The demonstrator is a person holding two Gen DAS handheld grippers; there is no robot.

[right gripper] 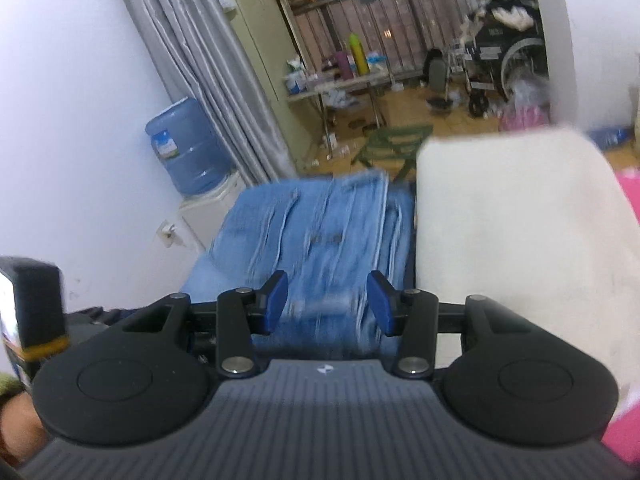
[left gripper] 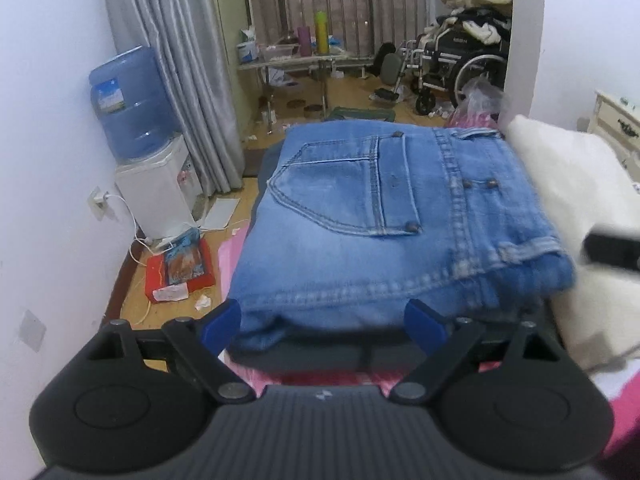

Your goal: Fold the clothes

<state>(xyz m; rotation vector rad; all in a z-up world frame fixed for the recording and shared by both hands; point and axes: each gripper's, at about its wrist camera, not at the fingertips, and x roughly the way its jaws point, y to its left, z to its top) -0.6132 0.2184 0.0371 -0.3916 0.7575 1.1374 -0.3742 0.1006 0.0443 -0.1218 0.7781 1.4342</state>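
Folded jeans [left gripper: 384,220] lie flat on a dark garment [left gripper: 268,168] over pink bedding [left gripper: 236,252], back pocket up. White folded cloth [left gripper: 576,208] sits just right of them, touching. L gripper [left gripper: 324,326] at jeans' near edge: fingers wide apart, nothing clamped. R gripper [right gripper: 327,302] near jeans' right part, jaws part-open, no grip seen; view blurred. Water dispenser [left gripper: 156,184] far left by wall.

folded jeans [right gripper: 312,224] beside cream cloth [right gripper: 520,232]

A lived-in home: water dispenser [left gripper: 156,188], curtain [left gripper: 180,60], wheelchair [left gripper: 460,68].
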